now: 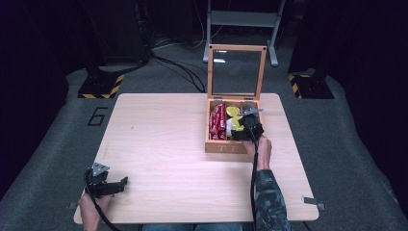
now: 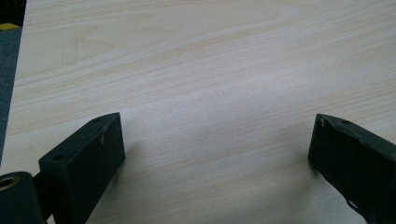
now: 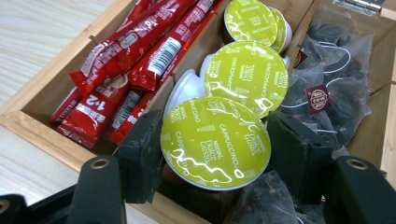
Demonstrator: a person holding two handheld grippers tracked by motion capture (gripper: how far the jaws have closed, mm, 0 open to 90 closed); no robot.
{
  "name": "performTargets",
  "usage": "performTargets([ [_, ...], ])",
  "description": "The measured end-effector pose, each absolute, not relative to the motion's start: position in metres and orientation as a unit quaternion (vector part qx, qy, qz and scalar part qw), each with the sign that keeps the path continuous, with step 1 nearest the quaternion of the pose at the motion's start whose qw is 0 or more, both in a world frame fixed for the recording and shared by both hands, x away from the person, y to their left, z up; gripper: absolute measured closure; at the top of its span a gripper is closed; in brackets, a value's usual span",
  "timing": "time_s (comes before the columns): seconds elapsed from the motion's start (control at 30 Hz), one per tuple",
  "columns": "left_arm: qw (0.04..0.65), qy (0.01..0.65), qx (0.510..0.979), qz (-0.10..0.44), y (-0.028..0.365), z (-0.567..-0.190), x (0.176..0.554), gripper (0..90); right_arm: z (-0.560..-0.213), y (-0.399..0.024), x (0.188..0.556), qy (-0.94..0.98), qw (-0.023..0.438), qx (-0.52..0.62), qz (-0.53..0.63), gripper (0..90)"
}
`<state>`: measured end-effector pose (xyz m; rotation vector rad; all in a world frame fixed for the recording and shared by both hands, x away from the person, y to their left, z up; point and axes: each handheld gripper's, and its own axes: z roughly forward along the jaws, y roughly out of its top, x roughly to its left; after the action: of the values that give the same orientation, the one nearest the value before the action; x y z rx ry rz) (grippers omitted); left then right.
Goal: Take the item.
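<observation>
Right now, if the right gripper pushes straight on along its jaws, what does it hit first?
Probably the next yellow-lidded capsule in the box's middle compartment; the right gripper already grips the nearest capsule. Depth is unclear.

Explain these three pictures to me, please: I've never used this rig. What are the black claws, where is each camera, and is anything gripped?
A person holds a two-jaw gripper in each hand. The high view looks down on the wooden table. Each other view rides on one gripper. The left gripper hangs open over bare tabletop. The right gripper is inside the open wooden box, shut on a coffee capsule with a yellow-green lid. The box also holds red sachets and dark tea bags.
</observation>
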<state>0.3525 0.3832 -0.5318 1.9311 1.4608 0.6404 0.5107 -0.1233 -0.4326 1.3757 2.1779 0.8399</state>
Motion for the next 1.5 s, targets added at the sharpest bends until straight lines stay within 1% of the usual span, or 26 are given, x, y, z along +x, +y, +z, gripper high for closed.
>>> performTargets([
  [0.13,0.317,0.556,0.729,0.244,0.383,-0.532,0.353,3.5,-0.431,-0.124,0.508,0.781,0.212,0.498,0.312,37.4],
  [0.27,0.316,0.556,0.729,0.243,0.383,-0.532,0.353,3.6,-0.428,-0.125,0.505,0.779,0.220,0.493,0.320,37.3],
  [0.3,0.316,0.556,0.729,0.243,0.383,-0.532,0.353,3.6,-0.427,-0.124,0.503,0.776,0.214,0.498,0.322,37.4],
  [0.6,0.316,0.556,0.729,0.243,0.383,-0.532,0.353,3.6,-0.422,-0.125,0.495,0.771,0.228,0.490,0.336,37.4],
  [1.03,0.315,0.556,0.730,0.243,0.383,-0.532,0.353,3.6,-0.401,-0.124,0.479,0.768,0.255,0.466,0.358,37.4],
  [1.5,0.316,0.556,0.730,0.243,0.383,-0.532,0.353,3.6,-0.387,-0.112,0.467,0.772,0.265,0.443,0.371,37.4],
])
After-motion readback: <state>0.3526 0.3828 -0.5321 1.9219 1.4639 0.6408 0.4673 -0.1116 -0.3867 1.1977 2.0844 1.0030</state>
